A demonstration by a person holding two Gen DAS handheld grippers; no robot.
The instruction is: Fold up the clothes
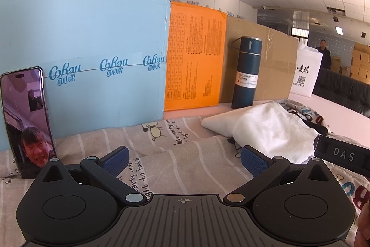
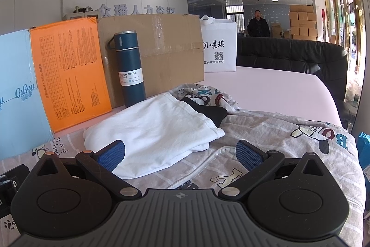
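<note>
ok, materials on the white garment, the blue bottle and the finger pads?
White garment: soft matte knit, probably cotton; it slumps in loose folds with a stitched hem. Blue bottle: likely metal, satin dark-blue coat, bare silvery rim, paper-like label. Finger pads: blue, seemingly rubber, fine grid texture.

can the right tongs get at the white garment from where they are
Probably yes. The right tongs are open and empty, and the white garment lies just ahead on the printed sheet, its near edge between the fingers. The blue bottle stands behind it, out of the way.
</note>
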